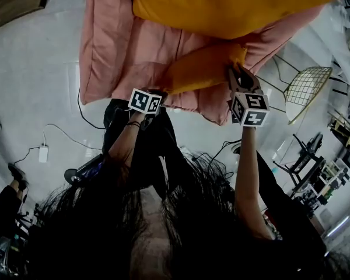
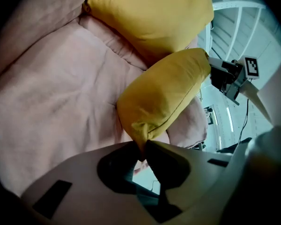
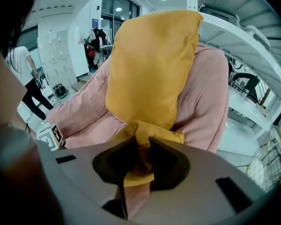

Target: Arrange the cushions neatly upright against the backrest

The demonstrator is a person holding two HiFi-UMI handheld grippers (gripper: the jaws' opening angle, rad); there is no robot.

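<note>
The left hand-held gripper (image 2: 143, 146) and the right hand-held gripper (image 3: 143, 146) each clamp an end of a yellow cushion (image 1: 204, 69).
It stretches between them over the pink sofa (image 1: 122, 45); just beyond, a second yellow cushion (image 3: 150, 64) stands against the back.

big yellow cushion (image 1: 233, 4) cropped at head view's top edge, pink sofa (image 1: 114, 45) cropped there too
</note>
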